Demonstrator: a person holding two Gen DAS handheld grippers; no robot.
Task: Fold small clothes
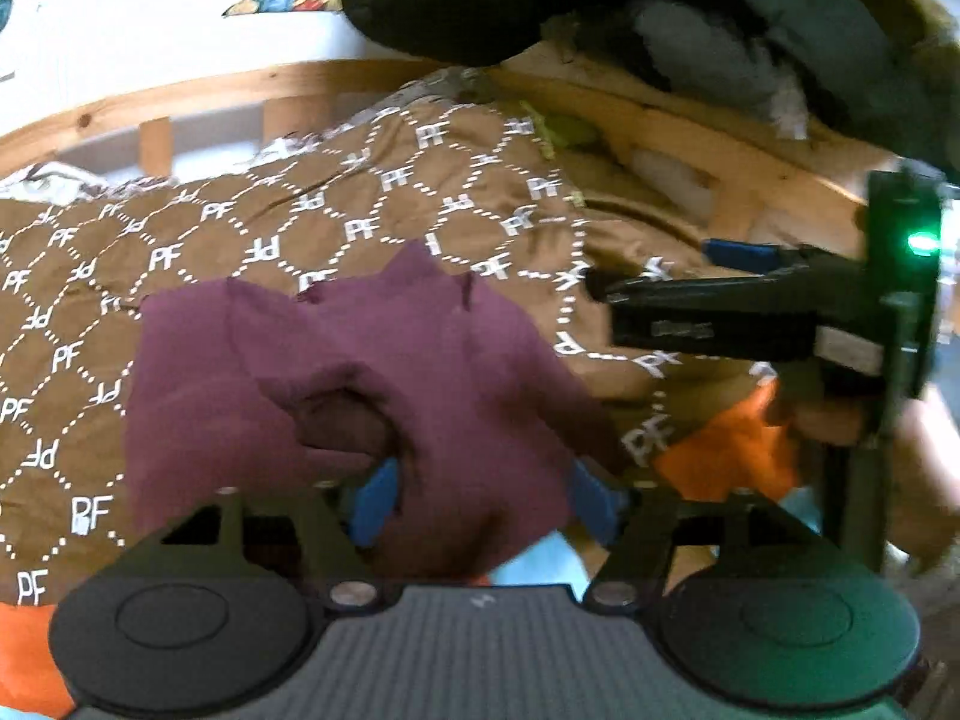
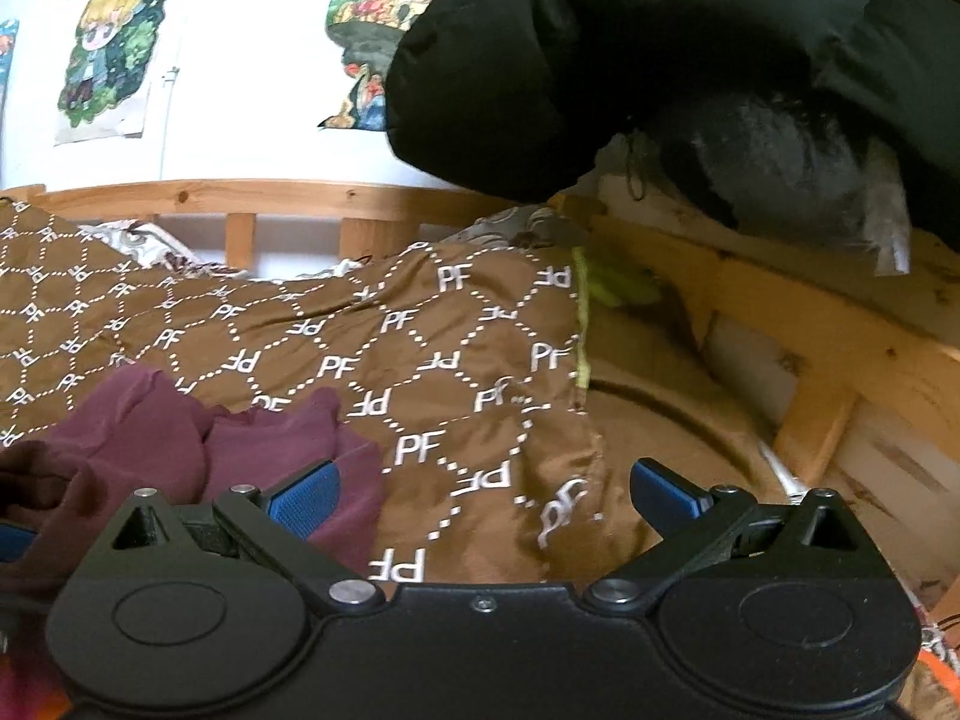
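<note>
A small maroon garment (image 1: 360, 372) lies crumpled on a brown blanket with a white "PF" print (image 1: 240, 222). My left gripper (image 1: 483, 504) is low over its near edge. The blue fingers (image 1: 375, 504) stand wide apart, with loose maroon cloth bunched between them and not pinched. My right gripper (image 1: 660, 273) reaches in from the right, beside the garment and above the blanket. In the right wrist view the right gripper (image 2: 486, 498) is open, with only blanket between its blue fingers (image 2: 306, 498). The maroon garment (image 2: 150, 438) lies to its left.
An orange cloth (image 1: 732, 456) and a light blue cloth (image 1: 540, 570) lie near the garment's right side. A wooden bed rail (image 2: 270, 198) runs behind the blanket, with a black padded jacket (image 2: 600, 60) piled at the upper right. Posters (image 2: 108, 54) hang on the white wall.
</note>
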